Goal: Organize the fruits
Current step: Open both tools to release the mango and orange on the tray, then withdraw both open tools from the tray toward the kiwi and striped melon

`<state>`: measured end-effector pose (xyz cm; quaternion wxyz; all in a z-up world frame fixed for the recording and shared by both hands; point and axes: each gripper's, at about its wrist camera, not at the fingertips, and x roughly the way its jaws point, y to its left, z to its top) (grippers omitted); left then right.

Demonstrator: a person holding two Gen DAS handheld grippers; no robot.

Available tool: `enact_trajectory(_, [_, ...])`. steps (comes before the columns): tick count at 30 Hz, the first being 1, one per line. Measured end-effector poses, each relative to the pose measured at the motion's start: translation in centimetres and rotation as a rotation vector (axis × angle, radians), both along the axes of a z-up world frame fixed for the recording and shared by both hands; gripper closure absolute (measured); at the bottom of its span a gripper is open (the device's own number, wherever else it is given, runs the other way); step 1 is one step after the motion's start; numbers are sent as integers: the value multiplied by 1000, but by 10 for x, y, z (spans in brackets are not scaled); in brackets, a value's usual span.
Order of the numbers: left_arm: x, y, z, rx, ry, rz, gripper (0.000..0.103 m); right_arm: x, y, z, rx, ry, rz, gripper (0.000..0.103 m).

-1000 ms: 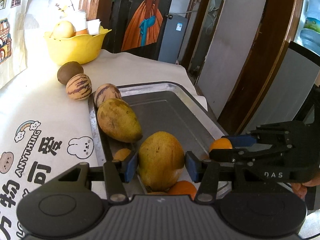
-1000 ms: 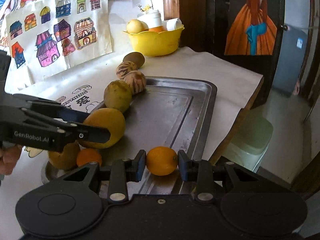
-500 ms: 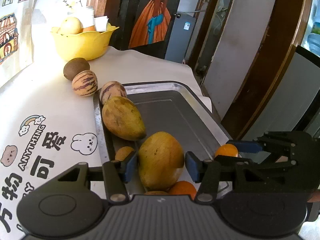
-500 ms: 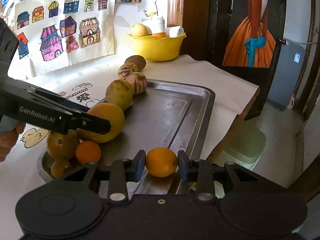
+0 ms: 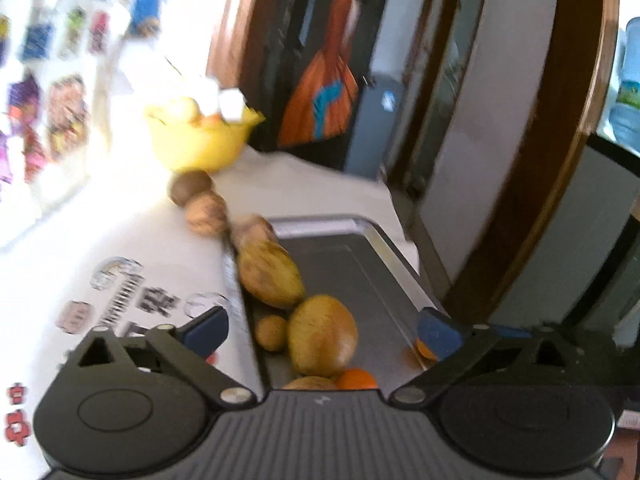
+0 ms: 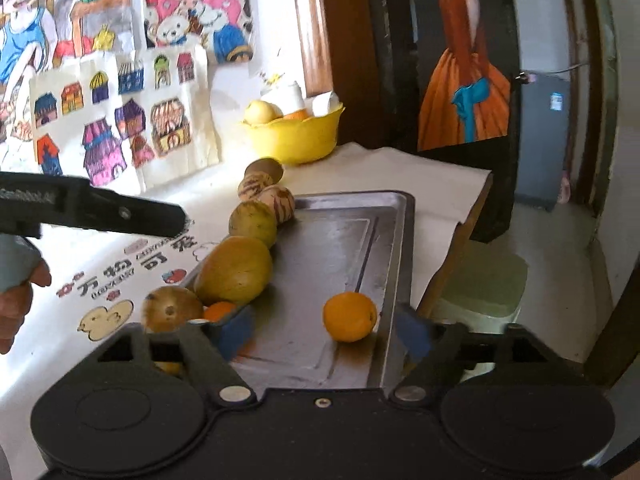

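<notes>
A metal tray (image 6: pixel 392 216) holds a row of fruit along its left side: two mangoes (image 6: pixel 234 270) (image 6: pixel 253 222), a striped melon (image 6: pixel 280 202), a small orange (image 6: pixel 219 310) and a brown round fruit (image 6: pixel 170 308). My right gripper (image 6: pixel 326 332) is open, and an orange (image 6: pixel 350 316) lies free on the tray between its fingers. My left gripper (image 5: pixel 320 330) is open above the near mango (image 5: pixel 322 334), which rests on the tray (image 5: pixel 384 240). The left wrist view is blurred.
A yellow bowl (image 6: pixel 296 134) with fruit and white cups stands at the back by the wall. A kiwi (image 6: pixel 264 170) and a second striped melon (image 6: pixel 250 190) lie on the white cloth behind the tray. The table edge drops off right of the tray.
Both grippers have opened and pulled back and up. The left let go of the mango, the right let go of the orange; both fruits now rest on the tray.
</notes>
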<state>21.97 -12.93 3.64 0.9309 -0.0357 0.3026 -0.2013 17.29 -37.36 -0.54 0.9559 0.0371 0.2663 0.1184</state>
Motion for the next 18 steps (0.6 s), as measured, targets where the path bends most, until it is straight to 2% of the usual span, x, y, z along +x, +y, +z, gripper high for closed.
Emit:
enact_trajectory(2, [-11,7,3,-12,-27,37,1,-10,2,1,36,-22,-16,6])
enact_trajectory(5, [-27,22,2,-50,-46,91,1,-24,8,4,58,-46,-27,2])
enact_trajectory(12, [-60,53,-6,-68,-59,178,1,-55,24,9,53,-53,-61,1])
enact_trajectory(15, [-76,64,-13,-57,-34,222,1,-66,32,7,44,-24,-82,1])
enact_trajectory(18, [-90,78,-26,-85,32,269,1,-71,42,4,19,32,-57,1])
